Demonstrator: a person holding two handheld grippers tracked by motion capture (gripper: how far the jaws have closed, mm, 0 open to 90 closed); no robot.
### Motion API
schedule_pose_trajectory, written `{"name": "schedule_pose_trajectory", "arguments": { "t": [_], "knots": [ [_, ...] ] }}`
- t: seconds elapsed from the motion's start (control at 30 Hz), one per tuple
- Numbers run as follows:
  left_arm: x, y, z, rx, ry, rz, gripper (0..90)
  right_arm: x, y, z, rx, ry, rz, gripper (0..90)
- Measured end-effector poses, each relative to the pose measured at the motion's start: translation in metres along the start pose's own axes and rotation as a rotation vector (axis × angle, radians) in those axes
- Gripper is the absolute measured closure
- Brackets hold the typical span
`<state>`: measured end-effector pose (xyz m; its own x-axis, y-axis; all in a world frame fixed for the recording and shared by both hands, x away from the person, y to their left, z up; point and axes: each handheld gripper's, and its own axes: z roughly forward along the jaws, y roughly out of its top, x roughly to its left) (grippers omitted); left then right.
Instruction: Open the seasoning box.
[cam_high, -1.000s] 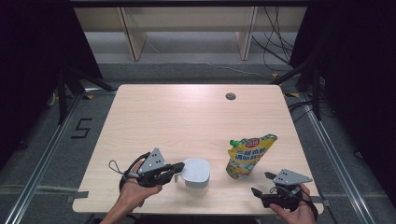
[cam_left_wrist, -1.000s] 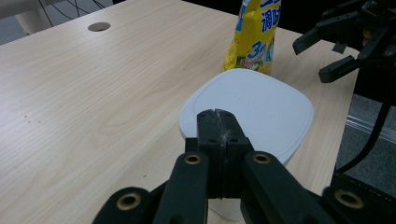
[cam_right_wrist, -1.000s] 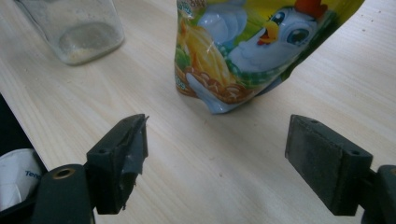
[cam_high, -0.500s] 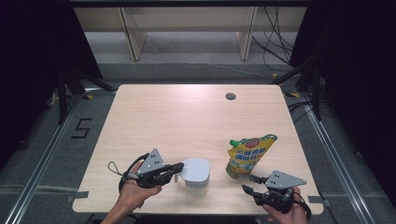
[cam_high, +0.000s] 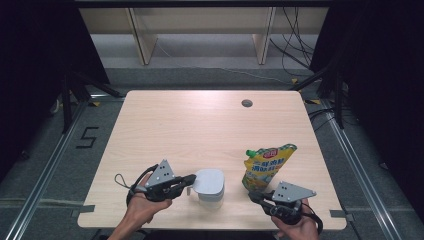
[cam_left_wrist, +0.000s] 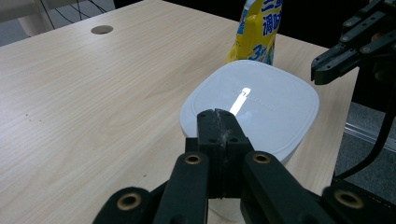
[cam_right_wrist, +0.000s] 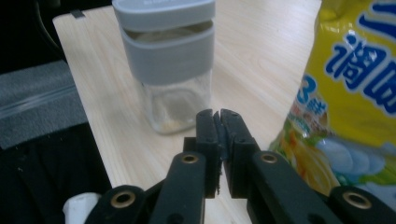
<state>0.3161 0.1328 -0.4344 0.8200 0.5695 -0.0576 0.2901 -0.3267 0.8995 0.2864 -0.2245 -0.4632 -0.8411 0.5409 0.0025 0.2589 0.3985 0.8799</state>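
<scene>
Since the earlier frames the right tongs (cam_high: 256, 197) have slid leftward along the near edge of the worktop (cam_high: 190, 125), and their jaws have just been closing with nothing between them. Now those jaws are pressed almost together, only a thin slit left, as the right gripper view shows (cam_right_wrist: 217, 116). They sit low at the front edge, tips aimed left toward the jar (cam_high: 209, 184), with the pouch (cam_high: 266, 166) just beyond them. The person's right hand (cam_high: 296, 227) grips them from below.

By contrast, the left tongs (cam_high: 191, 180) have kept their place. Their jaws are pressed together, tips at the jar's left side, close against the lid (cam_left_wrist: 254, 109); whether they touch it cannot be told. In the left gripper view (cam_left_wrist: 217, 114) the closed tips overlap the lid's near rim, and the right tongs appear at the upper right, apart from the jar. The left hand (cam_high: 145, 205) holds them near the front left of the worktop.

That jar stands upright near the front edge, roughly midway between the two tongs. Its body is clear, with a grey collar under a pale, rounded-square lid, and a little pale residue lies at the bottom (cam_right_wrist: 168, 100). Right of it, the yellow pouch with blue lettering and a green cap lies on the worktop, cap end pointing away, near the jar but not touching it. A small round hole (cam_high: 246, 103) is set in the far part of the worktop.
</scene>
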Motion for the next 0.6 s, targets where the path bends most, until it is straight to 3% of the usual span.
{"name": "schedule_pose_trajectory", "arguments": {
  "t": [0.1, 0.2, 0.33, 0.6],
  "knots": [
    [0.000, 0.000, -0.001, 0.001, 0.004, 0.004, 89.1, 0.002, 0.005, 0.002, -0.009, -0.003, 0.013, 89.3],
    [0.000, -0.001, -0.001, 0.003, 0.006, -0.006, 89.1, 0.003, 0.011, 0.008, -0.027, 0.016, -0.020, 90.0],
    [0.001, -0.001, 0.000, -0.001, 0.007, -0.009, 89.1, 0.005, 0.018, 0.017, -0.032, 0.044, -0.020, 90.0],
    [0.002, -0.001, -0.001, -0.001, 0.005, 0.004, 89.1, 0.012, 0.033, 0.032, -0.031, 0.058, -0.039, 90.0]
  ]
}}
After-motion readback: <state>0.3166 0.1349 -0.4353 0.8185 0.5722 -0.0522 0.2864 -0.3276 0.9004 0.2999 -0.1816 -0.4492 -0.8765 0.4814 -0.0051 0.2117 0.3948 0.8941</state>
